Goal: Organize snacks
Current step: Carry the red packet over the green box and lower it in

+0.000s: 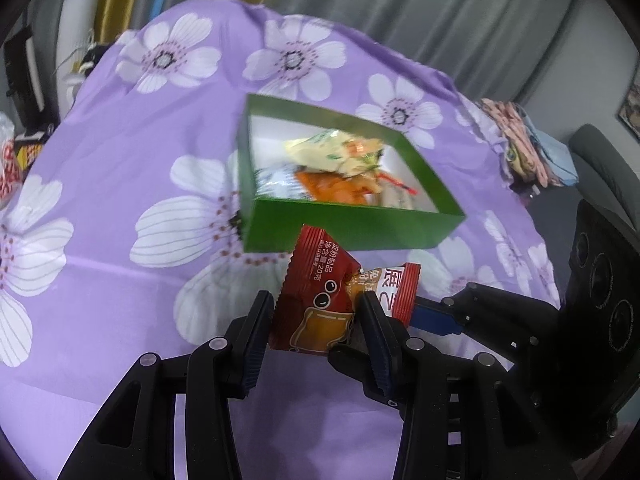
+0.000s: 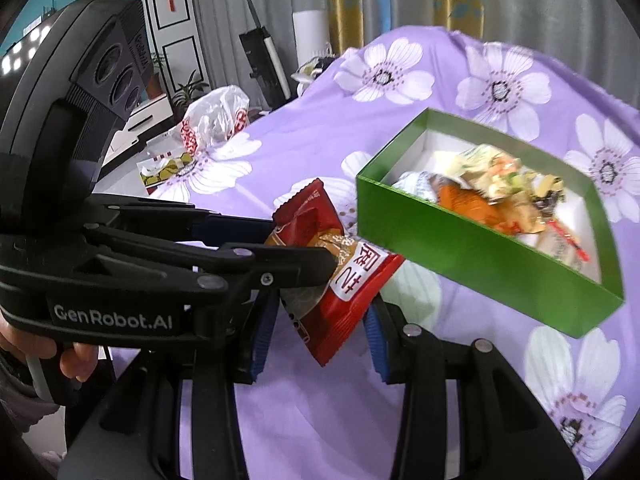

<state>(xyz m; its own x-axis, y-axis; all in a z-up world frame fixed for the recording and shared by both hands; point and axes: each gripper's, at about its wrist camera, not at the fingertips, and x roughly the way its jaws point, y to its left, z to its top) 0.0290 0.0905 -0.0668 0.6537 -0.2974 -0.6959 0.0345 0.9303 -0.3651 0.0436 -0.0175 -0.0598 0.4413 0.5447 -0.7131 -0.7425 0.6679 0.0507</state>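
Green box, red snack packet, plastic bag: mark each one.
Green box (image 1: 352, 224), left wrist view, near outer wall.
Red snack packet (image 2: 344, 300), right wrist view, red lower half.
Plastic bag (image 2: 218, 114), right wrist view, crumpled clear middle.

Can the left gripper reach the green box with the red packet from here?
Probably yes: the left gripper holds the red packet just short of the green box's near wall, with nothing between. The right gripper grips the same packet.

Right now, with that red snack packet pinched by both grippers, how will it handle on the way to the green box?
The red snack packet looks floppy: it creases where the left gripper and right gripper pinch it. Probably light, since it hangs from edge grips without sagging far. Its glossy film may be slippery, so it could slide before reaching the green box.
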